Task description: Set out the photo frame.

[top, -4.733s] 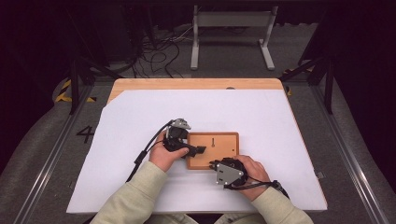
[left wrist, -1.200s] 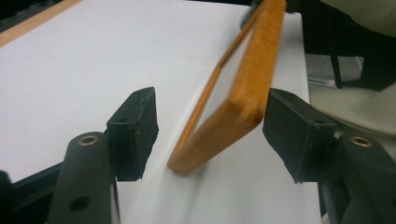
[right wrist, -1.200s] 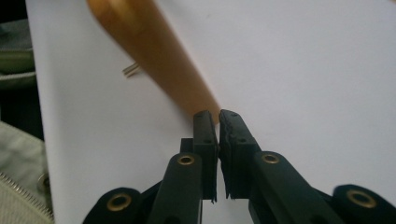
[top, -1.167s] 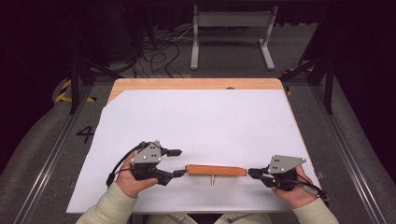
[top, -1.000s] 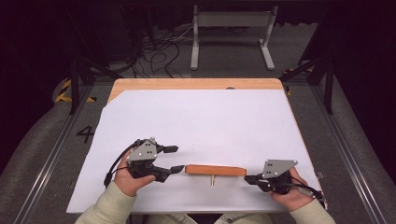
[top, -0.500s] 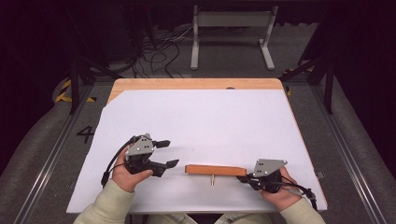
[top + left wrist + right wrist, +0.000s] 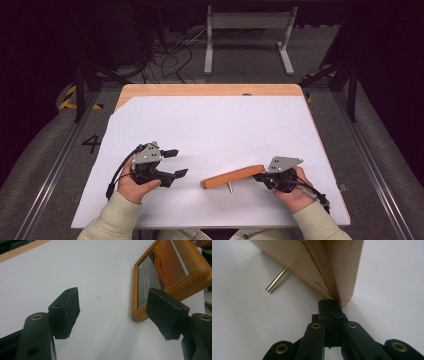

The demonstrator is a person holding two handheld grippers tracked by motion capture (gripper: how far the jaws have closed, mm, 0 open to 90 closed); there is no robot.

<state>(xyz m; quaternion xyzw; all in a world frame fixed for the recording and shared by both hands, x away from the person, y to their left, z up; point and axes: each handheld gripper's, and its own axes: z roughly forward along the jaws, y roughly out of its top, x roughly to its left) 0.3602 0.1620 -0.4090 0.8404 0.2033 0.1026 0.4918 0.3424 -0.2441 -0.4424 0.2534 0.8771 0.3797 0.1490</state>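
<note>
Frame (image 7: 232,176): wooden photo frame, standing on edge on the white tabletop (image 7: 225,125), near the front, between the two tools. Picture side faces away from the person, going by the left gripper view.
Long axis: runs roughly left-right but skewed, right end sits a bit farther from the person than the left end.
Stand: small brass peg (image 7: 229,188) poking out the back toward the person, tip on the tabletop I think.
Right tool (image 7: 261,176): jaws pressed together, tip right at the frame's right bottom corner. Touching or a hair off, can't tell. Doesn't look clamped on the frame, nothing between the jaws that I can see.
Left tool (image 7: 175,163): jaws wide apart, nothing held, off to the left of the frame's left end with a clear gap. Frame lies to its right.
Nearer hand: the right one, easily.
My guess: whatever comes next hinges on that right corner. Nudge there and the frame pivots or tips, since it's only propped on the peg.
</note>
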